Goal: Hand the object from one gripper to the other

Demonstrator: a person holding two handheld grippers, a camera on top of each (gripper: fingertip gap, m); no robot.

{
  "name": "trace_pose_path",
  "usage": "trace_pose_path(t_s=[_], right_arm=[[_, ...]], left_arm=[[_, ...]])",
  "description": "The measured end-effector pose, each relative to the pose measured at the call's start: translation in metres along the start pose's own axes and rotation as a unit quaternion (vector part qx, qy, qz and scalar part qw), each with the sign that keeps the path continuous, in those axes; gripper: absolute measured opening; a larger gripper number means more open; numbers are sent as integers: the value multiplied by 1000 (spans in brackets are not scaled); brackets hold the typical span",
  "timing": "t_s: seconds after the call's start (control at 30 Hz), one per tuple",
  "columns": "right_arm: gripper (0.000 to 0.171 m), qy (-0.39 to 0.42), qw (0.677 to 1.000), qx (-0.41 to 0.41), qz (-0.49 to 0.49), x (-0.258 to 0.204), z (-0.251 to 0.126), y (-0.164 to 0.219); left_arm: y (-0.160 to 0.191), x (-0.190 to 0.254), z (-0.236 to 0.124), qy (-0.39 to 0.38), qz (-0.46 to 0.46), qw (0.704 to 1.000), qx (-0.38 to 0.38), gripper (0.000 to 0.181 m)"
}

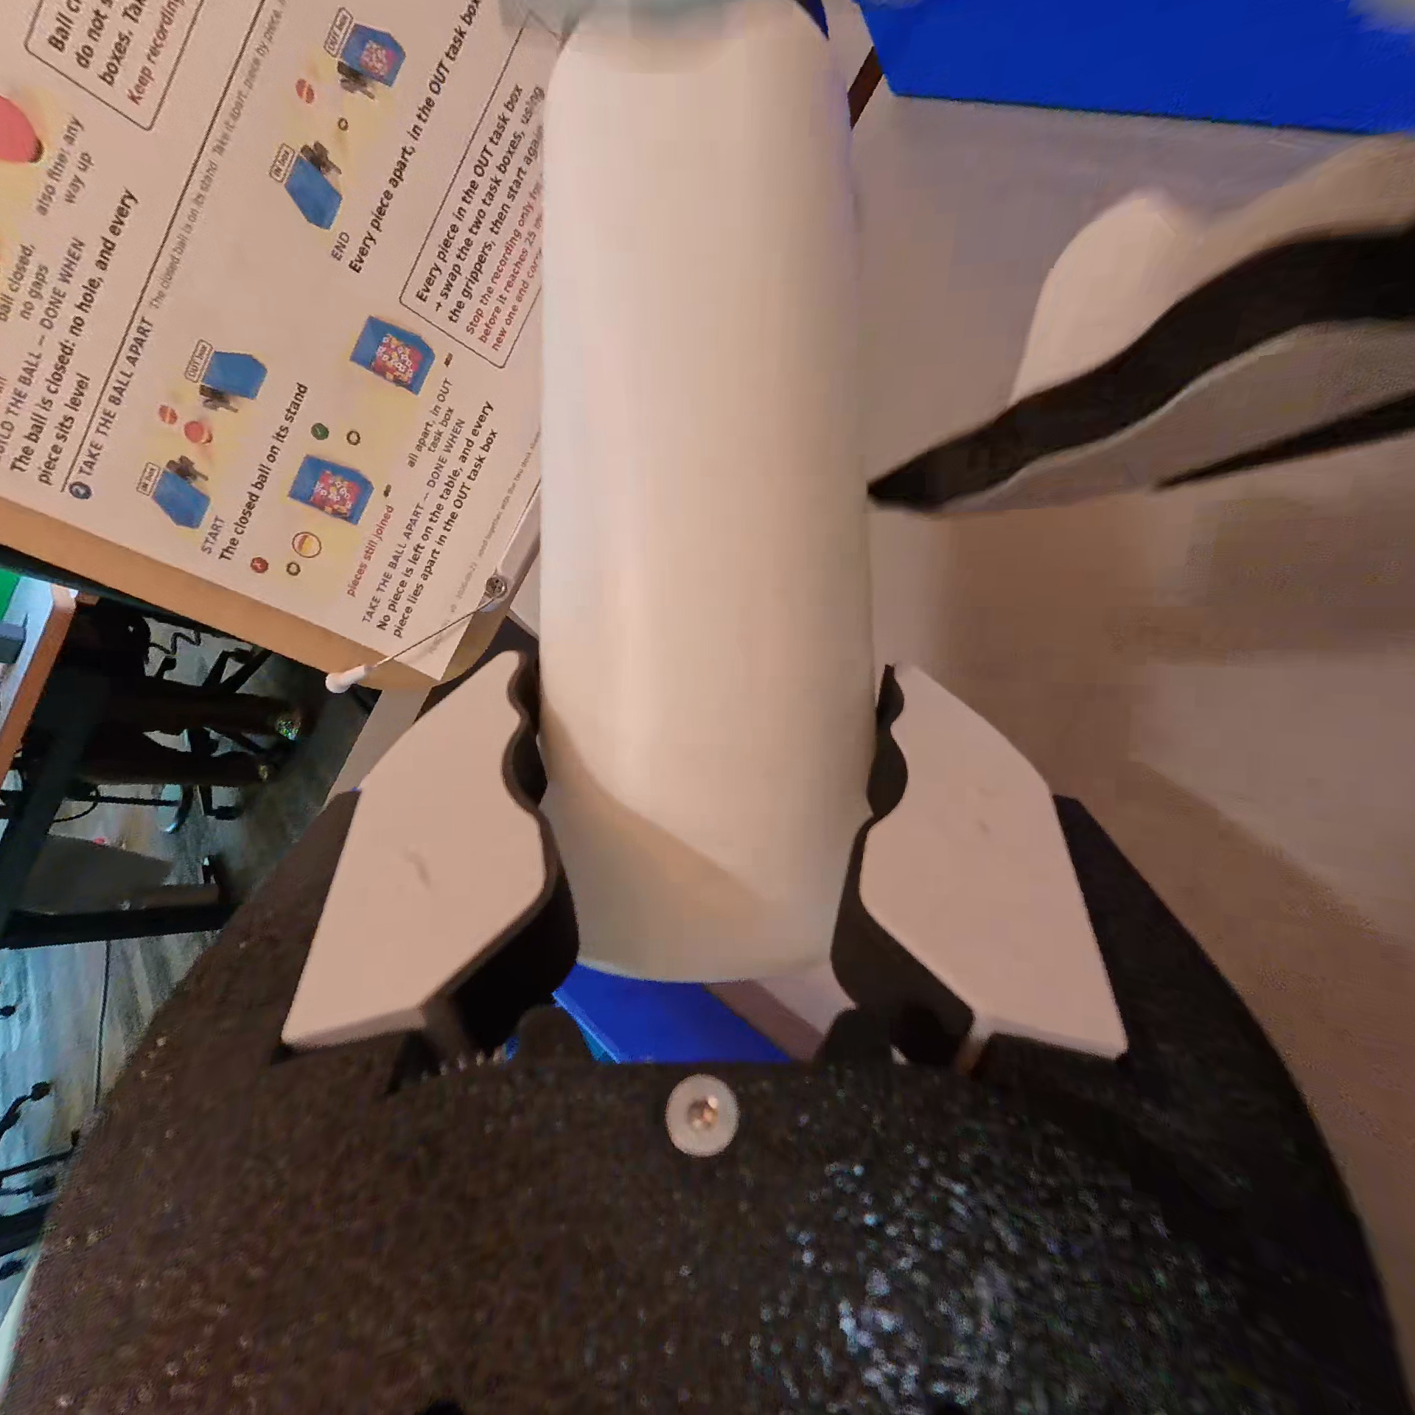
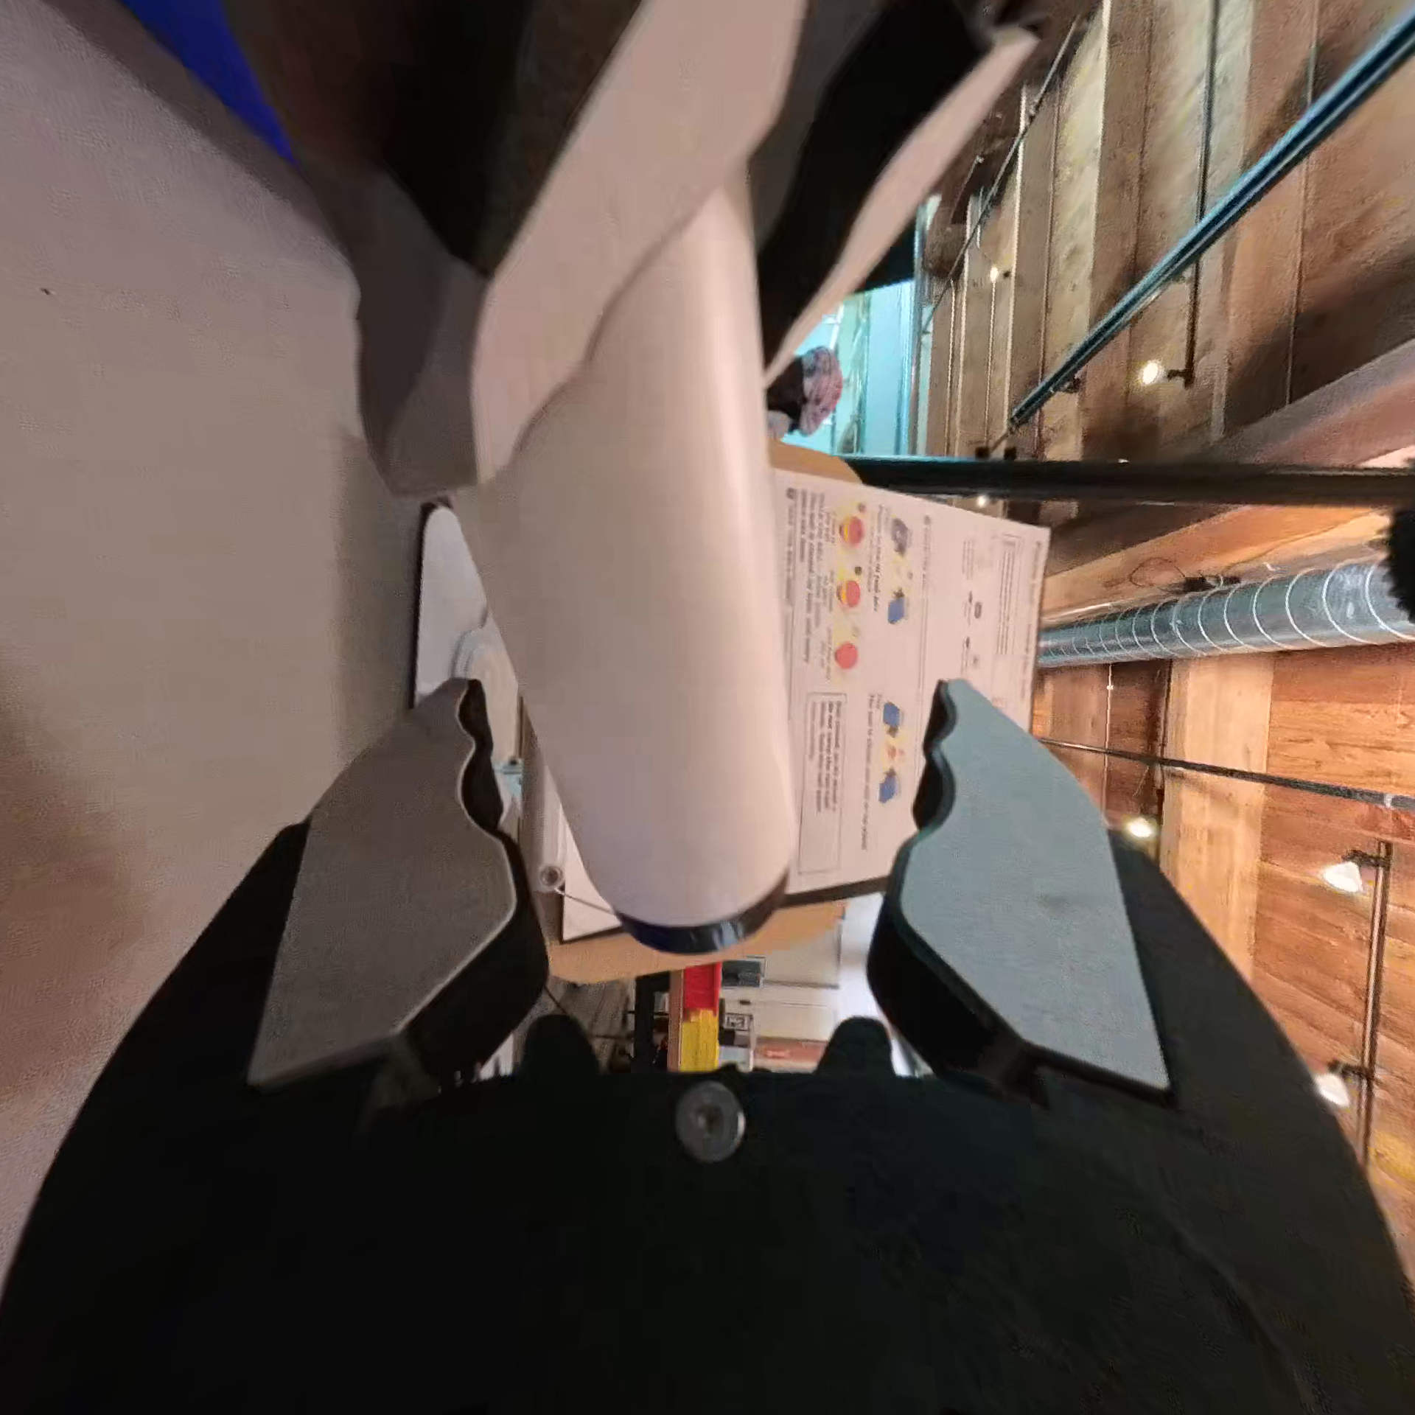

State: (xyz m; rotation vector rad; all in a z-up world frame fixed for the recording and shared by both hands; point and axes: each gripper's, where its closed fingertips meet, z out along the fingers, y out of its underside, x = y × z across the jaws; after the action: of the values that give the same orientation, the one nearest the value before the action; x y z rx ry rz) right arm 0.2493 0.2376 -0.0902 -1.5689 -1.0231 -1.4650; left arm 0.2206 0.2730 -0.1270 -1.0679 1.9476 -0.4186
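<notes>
A white cylinder (image 1: 704, 459) with a dark end cap (image 2: 689, 930) is held in the air. My left gripper (image 1: 708, 689) is shut on it near its plain end, both fingers pressed against its sides. My right gripper (image 2: 704, 697) is open, with the capped end of the cylinder (image 2: 651, 689) between its fingers; the cylinder lies close to the left finger and apart from the right one. In the left wrist view the right gripper (image 1: 1072, 429) shows blurred at the right, beside the cylinder. In the right wrist view the left gripper (image 2: 612, 268) holds the far end.
A printed instruction sheet (image 1: 268, 306) on a cardboard board stands beyond the cylinder and also shows in the right wrist view (image 2: 919, 651). A blue box (image 1: 1148, 46) is at the top right. A pale table surface (image 1: 1148, 651) lies to the right. A wooden wall (image 2: 1263, 230) and a metal duct (image 2: 1225, 620) are farther off.
</notes>
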Motion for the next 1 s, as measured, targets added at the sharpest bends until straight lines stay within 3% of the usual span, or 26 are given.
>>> trace_pose_path(t_s=[0.17,0.27,0.37,0.47,0.57,0.63,0.73,0.8,1.0], right_arm=[[112,73,997,-35,-19,-4,23,2],[107,163,983,-76,-34,18,18,14],[105,184,980,-73,-16,26,13,14],[104,143,983,-54,101,26,13,20],[105,82,961,-8,263,24,10,28],[103,27,914,55,401,26,6,23],[104,-69,810,161,559,35,-5,2],[104,-127,777,203,582,34,-13,-15],[105,-310,730,278,542,6,-38,-76]], left_arm=[[-13,3,-14,18,-9,999,36,84],[-23,19,-23,60,-5,997,57,84],[-31,18,-30,41,7,997,70,84],[-54,5,-50,-8,4,988,151,87],[-80,-11,-87,-38,-26,963,265,97],[-95,-18,-114,-23,-58,929,364,98],[-101,-17,-133,58,-106,880,459,97],[-98,-15,-126,101,-123,869,469,99],[-94,19,-106,219,-98,856,458,98]])
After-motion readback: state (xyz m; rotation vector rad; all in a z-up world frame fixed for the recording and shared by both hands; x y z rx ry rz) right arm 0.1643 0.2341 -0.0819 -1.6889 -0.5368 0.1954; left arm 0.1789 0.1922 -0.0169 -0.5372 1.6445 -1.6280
